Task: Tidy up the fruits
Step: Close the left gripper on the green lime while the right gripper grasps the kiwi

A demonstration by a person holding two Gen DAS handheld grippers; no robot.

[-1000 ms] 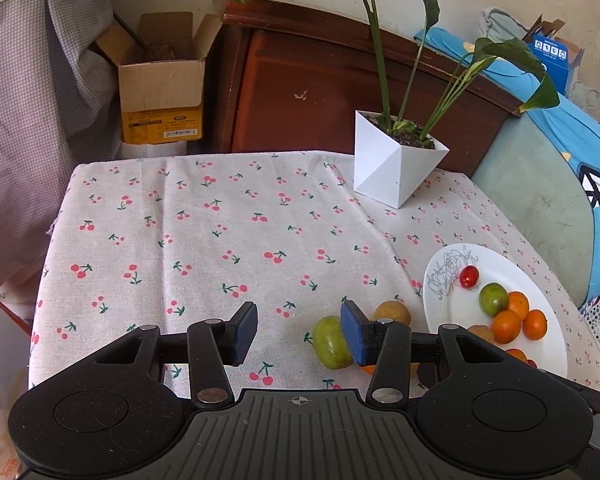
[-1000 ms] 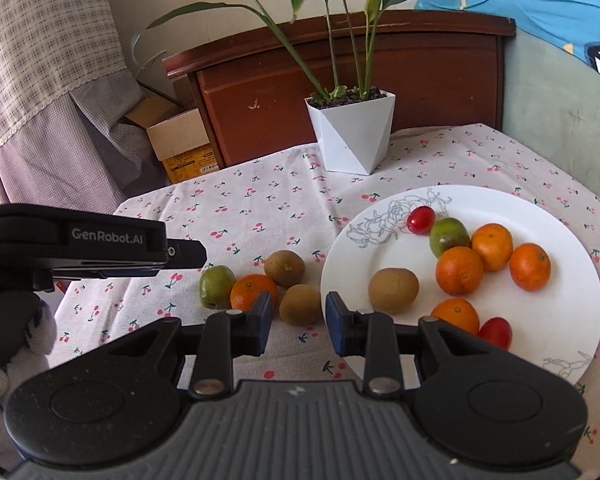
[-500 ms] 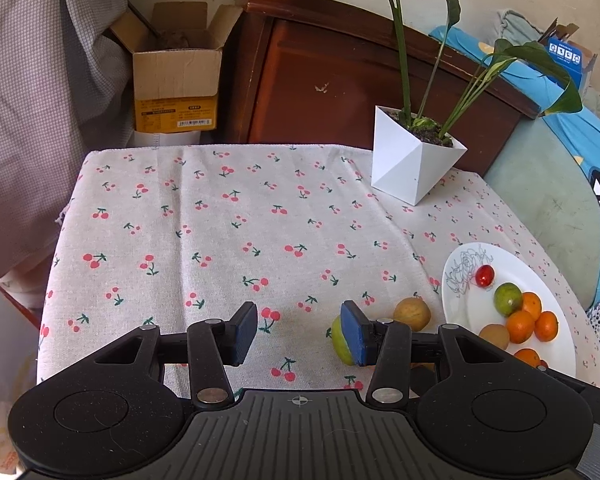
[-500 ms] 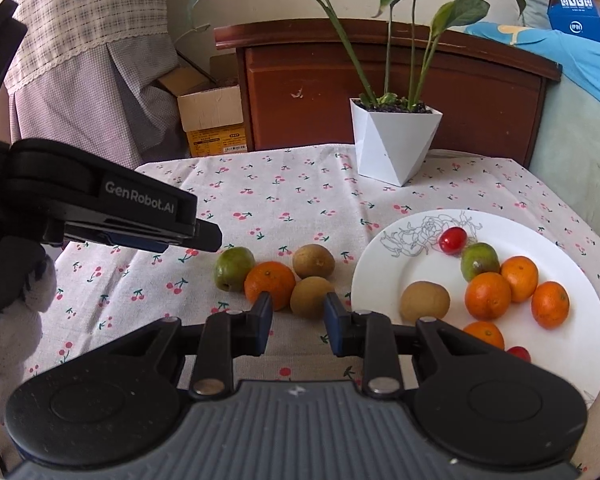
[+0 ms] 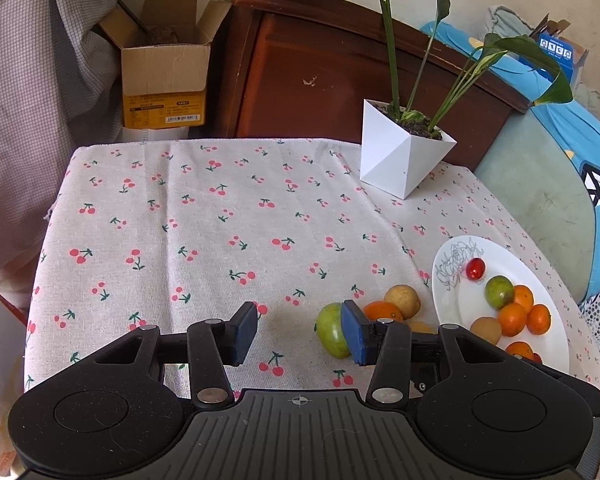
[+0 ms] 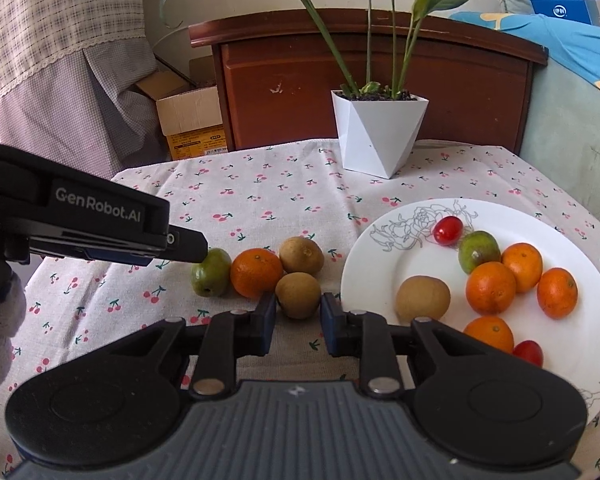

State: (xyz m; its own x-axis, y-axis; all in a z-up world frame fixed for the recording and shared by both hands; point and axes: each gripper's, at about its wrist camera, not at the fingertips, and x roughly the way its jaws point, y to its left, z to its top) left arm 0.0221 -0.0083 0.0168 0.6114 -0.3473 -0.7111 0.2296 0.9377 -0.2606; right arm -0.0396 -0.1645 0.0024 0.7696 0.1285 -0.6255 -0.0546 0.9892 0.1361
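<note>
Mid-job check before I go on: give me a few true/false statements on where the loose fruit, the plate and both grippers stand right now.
1. Four fruits lie on the tablecloth outside the plate. True: green fruit, orange, two kiwis.
2. The right gripper is shut on the near kiwi. False: its jaws are open, with the kiwi just ahead of the gap.
3. The plate holds no kiwi. False: one kiwi lies on it.
4. The left gripper is open, holding nothing. True.
5. The potted plant stands on the plate. False: it stands on the cloth behind it.
</note>
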